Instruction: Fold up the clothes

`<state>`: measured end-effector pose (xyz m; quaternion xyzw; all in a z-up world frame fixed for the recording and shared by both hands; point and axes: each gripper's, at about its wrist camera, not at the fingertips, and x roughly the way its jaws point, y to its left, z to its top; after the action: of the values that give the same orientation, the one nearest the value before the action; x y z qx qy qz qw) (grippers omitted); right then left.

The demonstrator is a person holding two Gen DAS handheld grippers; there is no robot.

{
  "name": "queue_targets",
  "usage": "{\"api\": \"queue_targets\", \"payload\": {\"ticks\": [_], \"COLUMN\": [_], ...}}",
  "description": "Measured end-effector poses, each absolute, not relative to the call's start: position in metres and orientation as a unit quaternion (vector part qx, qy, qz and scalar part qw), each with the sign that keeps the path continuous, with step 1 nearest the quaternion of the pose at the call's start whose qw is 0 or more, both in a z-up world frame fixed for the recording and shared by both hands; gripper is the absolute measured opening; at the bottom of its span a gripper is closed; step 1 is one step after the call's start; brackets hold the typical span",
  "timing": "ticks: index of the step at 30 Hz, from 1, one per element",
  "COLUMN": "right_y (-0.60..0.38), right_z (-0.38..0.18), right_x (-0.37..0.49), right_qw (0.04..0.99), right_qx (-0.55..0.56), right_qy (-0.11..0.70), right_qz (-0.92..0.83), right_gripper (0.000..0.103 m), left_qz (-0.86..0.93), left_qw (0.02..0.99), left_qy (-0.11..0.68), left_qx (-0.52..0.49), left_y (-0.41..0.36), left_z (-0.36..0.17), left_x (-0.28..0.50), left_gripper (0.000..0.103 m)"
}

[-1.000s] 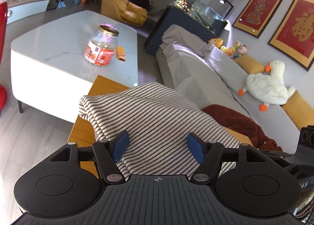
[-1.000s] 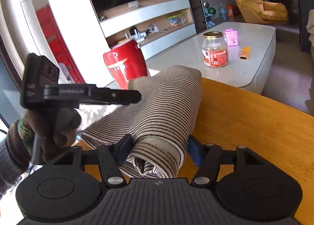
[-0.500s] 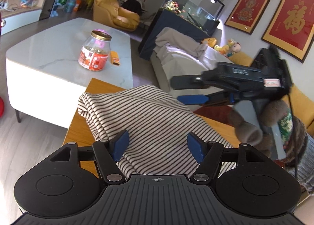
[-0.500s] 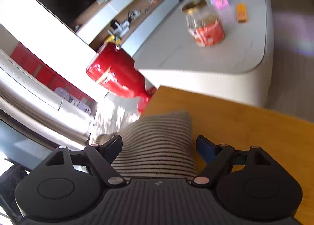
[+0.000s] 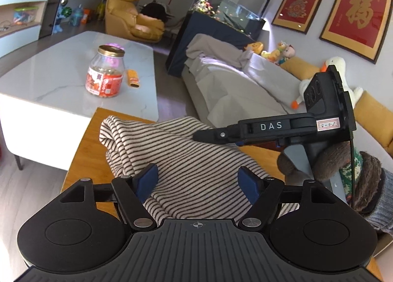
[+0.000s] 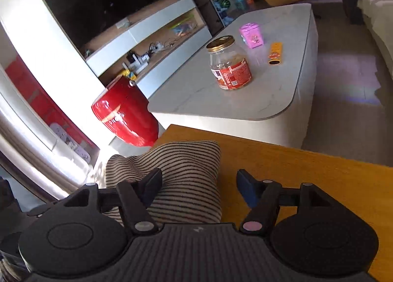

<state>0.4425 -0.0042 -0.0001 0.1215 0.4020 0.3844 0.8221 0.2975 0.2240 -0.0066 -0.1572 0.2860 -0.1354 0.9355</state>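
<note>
A cream garment with thin dark stripes (image 5: 186,159) lies folded in a thick bundle on a small wooden table (image 5: 83,149). My left gripper (image 5: 197,180) is open, its blue pads on either side of the bundle's near end, just above the cloth. My right gripper (image 6: 199,185) is open over the garment (image 6: 181,174), with the cloth's edge between its fingers. In the left wrist view the right gripper (image 5: 208,135) reaches in from the right, held by a gloved hand, its tips over the far side of the garment.
A white marble coffee table (image 5: 49,80) stands beyond the wooden table (image 6: 319,183), with a glass jar (image 6: 229,63), a pink box (image 6: 251,35) and an orange packet (image 6: 275,53). A red stool (image 6: 125,115) stands to the left. A covered sofa (image 5: 245,85) is on the right.
My right gripper let go of the rolled garment, swung up and away, and now hovers open over its edge. The left gripper stayed open over the bundle, which now lies flatter.
</note>
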Motion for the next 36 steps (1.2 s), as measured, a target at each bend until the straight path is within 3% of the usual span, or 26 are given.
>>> {"api": "queue_targets", "payload": {"ticks": [3,9,10,12,15,19,23,26,27,32,36], "right_y": [-0.031,-0.044,-0.045,-0.043,-0.038,-0.027,-0.035,-0.044,-0.048,-0.068,-0.074], "right_z": [0.002,-0.031,-0.031,-0.026,-0.007,-0.007,-0.014,-0.014,-0.013,-0.013,-0.014], "right_x": [0.403,0.356,0.356,0.355,0.349,0.347,0.341,0.331,0.326,0.297,0.272], "right_qw": [0.817,0.796,0.793,0.79,0.808,0.836,0.848,0.864,0.871,0.885,0.894], "right_qx": [0.144,0.136,0.148,0.161,0.135,0.069,0.074,0.074,0.071,0.041,-0.041], "right_qy": [0.381,0.42,0.422,0.421,0.388,0.369,0.362,0.353,0.345,0.328,0.329], "right_qz": [0.408,0.415,0.414,0.416,0.422,0.4,0.381,0.352,0.343,0.328,0.302], "right_gripper": [0.087,0.093,0.093,0.073,0.068,0.069,0.082,0.101,0.103,0.103,0.103], "left_qz": [-0.107,-0.093,-0.093,-0.09,-0.088,-0.091,-0.078,-0.05,-0.038,0.028,0.099], "left_qw": [0.94,0.931,0.928,0.923,0.92,0.917,0.922,0.926,0.927,0.932,0.921], "left_qy": [0.289,0.297,0.305,0.319,0.32,0.32,0.317,0.312,0.312,0.315,0.346], "left_qx": [-0.145,-0.191,-0.192,-0.195,-0.207,-0.219,-0.209,-0.204,-0.203,-0.18,-0.148], "left_y": [0.218,0.216,0.214,0.212,0.214,0.219,0.213,0.205,0.202,0.176,0.15], "left_z": [0.005,0.003,-0.003,-0.013,-0.016,-0.02,-0.025,-0.022,-0.021,-0.018,-0.019], "left_x": [0.287,0.251,0.25,0.249,0.251,0.257,0.257,0.247,0.242,0.211,0.197], "left_gripper": [0.075,0.08,0.08,0.078,0.078,0.077,0.079,0.089,0.094,0.103,0.103]}}
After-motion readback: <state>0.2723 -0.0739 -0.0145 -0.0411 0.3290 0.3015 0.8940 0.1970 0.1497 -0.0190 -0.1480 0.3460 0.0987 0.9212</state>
